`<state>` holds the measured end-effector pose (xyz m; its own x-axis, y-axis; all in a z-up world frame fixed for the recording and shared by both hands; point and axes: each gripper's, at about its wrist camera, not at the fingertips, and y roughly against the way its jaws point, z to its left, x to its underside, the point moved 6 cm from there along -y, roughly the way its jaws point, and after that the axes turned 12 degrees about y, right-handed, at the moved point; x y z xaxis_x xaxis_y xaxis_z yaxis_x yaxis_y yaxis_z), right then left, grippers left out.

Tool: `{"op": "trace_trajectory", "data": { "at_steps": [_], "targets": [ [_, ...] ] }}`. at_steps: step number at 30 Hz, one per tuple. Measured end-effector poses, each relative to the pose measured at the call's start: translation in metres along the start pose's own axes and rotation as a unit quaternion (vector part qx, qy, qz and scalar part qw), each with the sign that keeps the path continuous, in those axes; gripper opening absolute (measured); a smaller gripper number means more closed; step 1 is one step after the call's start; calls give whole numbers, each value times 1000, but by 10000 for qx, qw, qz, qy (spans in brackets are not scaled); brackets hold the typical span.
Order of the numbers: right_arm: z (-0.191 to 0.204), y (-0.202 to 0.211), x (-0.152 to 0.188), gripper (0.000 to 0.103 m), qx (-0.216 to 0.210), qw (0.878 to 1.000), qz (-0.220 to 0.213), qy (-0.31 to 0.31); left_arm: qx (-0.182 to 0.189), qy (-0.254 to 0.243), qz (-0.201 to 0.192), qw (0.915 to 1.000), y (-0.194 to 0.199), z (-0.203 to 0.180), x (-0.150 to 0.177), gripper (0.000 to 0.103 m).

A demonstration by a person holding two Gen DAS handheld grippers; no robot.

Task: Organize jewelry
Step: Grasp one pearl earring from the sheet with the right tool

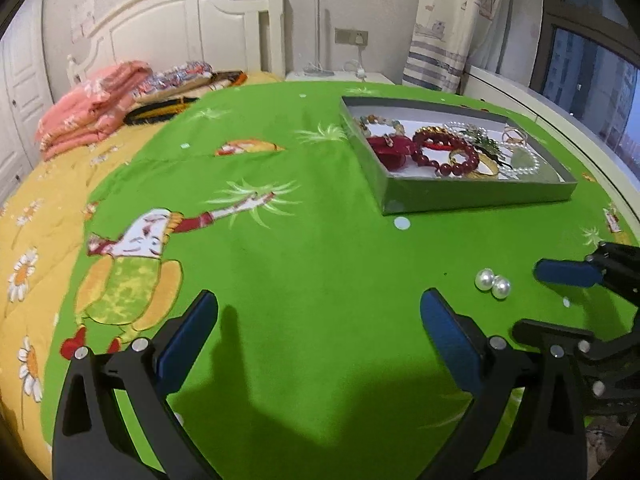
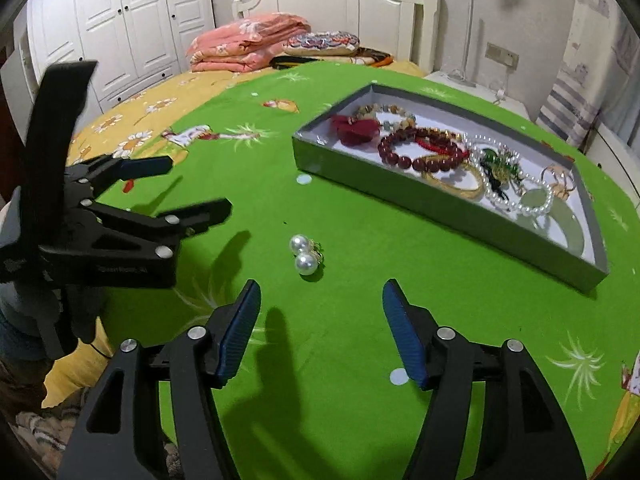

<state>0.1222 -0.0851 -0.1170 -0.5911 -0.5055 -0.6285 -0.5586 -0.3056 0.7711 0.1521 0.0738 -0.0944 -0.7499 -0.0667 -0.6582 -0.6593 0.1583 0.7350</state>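
Two pearl earrings (image 2: pixel 304 255) lie side by side on the green bedspread; they also show in the left wrist view (image 1: pixel 493 283). A grey shallow box (image 2: pixel 448 216) holds a red bead bracelet (image 2: pixel 420 152), a pearl string (image 2: pixel 500 196), a gold bangle and other jewelry; the box also shows in the left wrist view (image 1: pixel 480 196). My right gripper (image 2: pixel 320 320) is open and empty, just short of the pearls. My left gripper (image 1: pixel 320 328) is open and empty, left of the pearls; it also shows in the right wrist view (image 2: pixel 200 184).
The green cartoon bedspread (image 1: pixel 300 260) covers a yellow quilt. Folded pink blankets (image 2: pixel 248 44) and a pillow lie by the white headboard. White wardrobe (image 2: pixel 112 20) stands at left, a nightstand and curtain at right.
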Motion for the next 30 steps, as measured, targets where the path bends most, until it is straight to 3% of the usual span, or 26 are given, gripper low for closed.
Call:
{"op": "trace_trajectory", "data": {
  "at_steps": [3,6,11,14,22,26,30],
  "targets": [
    [2,-3,-2,51,-80,9999,64,84,3,136,268,9995,-9,3,0,98],
    [9,-7,-5,49,-64,9997,72,245,60,150,221,9996,-8,4,1,98],
    [7,-9,-9,33,11,9997,39,235,277,359,197,9988,-6,9,0,98],
    [8,-10,-11,33,3,9996,48,292,328,484,156,9982,-4,13,0,98],
    [11,-16,-18,31,-14,9987,102,499,116,250,216,9994,-7,7,2,98],
    [15,-15,-17,22,3,9983,75,583,27,153,250,9996,-9,4,3,98],
    [15,-16,-18,20,-46,9982,36,589,-11,106,275,9996,-11,2,4,98]
  ]
}}
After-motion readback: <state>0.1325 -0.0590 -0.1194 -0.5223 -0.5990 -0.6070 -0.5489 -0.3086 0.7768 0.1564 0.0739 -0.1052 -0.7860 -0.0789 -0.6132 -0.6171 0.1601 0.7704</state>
